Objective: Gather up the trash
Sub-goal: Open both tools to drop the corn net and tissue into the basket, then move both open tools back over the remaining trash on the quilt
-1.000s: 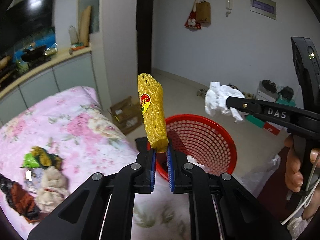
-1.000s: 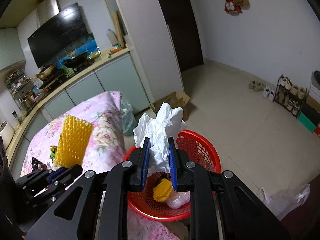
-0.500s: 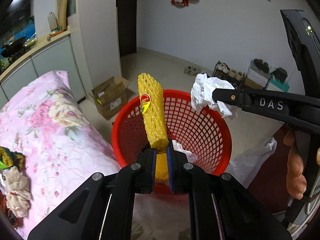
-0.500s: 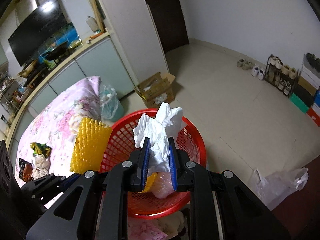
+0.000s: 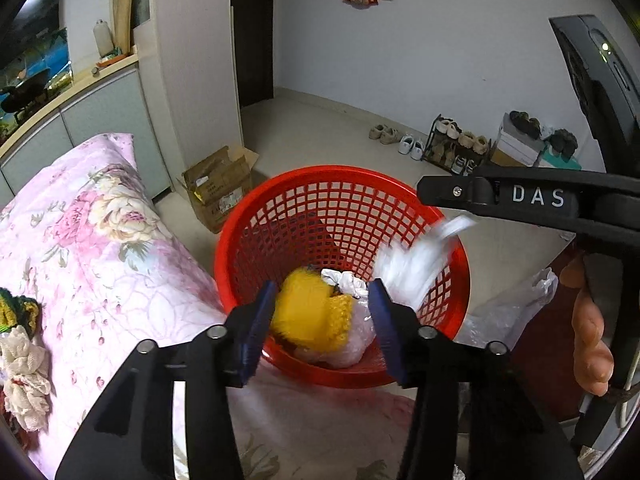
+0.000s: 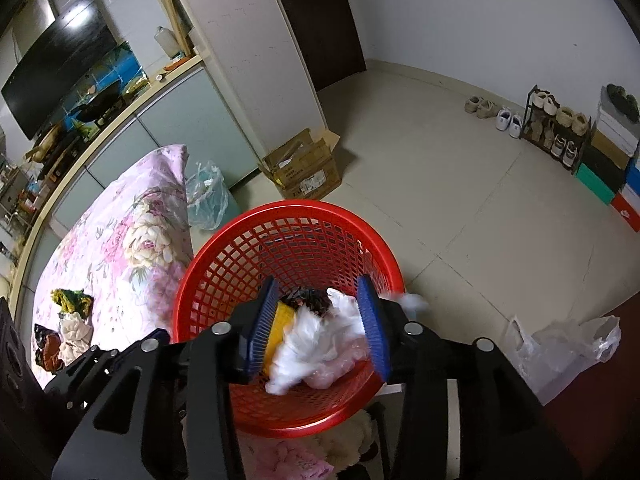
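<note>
A red mesh basket stands at the end of the flowered table. My left gripper is open above it, and the yellow foam net lies loose inside, between the jaws in view. My right gripper is open over the basket too. The white crumpled tissue is blurred, falling into the basket; it also shows as a white blur in the left wrist view. More trash lies on the pink cloth at the left.
The pink floral cloth covers the table left of the basket. A cardboard box and a bagged bin stand on the floor behind. A clear plastic bag lies right of the basket. A shoe rack stands by the wall.
Both grippers moved over the basket and opened. The yellow foam net dropped from the left gripper into the basket, and the white tissue left the right gripper and is falling in.
</note>
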The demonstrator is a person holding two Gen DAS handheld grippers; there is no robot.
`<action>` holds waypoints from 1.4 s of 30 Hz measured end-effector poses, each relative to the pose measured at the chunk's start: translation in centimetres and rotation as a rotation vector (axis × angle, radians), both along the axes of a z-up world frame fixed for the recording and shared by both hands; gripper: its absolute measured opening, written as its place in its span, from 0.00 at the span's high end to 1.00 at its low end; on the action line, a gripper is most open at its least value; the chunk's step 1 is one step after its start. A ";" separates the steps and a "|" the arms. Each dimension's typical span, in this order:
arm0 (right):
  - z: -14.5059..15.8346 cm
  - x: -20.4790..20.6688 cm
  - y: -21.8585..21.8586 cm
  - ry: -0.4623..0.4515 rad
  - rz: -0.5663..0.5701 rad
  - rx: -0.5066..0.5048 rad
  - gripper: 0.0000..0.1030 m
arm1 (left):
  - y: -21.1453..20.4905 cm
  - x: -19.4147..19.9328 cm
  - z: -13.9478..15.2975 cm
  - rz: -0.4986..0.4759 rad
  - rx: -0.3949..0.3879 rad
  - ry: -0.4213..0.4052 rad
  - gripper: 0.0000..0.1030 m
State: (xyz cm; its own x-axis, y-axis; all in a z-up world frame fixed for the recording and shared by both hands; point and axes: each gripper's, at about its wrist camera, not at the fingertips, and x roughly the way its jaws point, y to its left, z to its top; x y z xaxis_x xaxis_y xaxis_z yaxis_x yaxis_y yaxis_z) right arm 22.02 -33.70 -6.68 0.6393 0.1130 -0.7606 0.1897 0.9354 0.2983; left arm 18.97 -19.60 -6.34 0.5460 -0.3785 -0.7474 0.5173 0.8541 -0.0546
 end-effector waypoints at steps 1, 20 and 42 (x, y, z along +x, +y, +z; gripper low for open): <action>0.1 0.0 0.0 -0.002 -0.002 -0.001 0.59 | 0.3 -0.1 0.2 0.008 -0.004 -0.006 0.49; 4.8 -2.9 3.8 -0.175 0.061 -0.036 0.51 | 8.6 -2.8 5.0 0.195 -0.079 -0.131 0.32; 6.8 -6.1 11.5 -0.276 0.279 -0.088 0.42 | 27.3 -6.4 7.9 0.650 -0.110 -0.184 0.30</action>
State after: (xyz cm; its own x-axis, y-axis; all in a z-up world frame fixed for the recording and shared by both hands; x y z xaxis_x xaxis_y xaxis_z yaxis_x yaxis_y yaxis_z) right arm 15.96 -22.17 0.07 0.7749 0.2534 -0.5791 -0.1515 0.9639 0.2191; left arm 12.62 7.67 1.55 0.8023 0.0002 -0.5969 -0.0893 0.9888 -0.1196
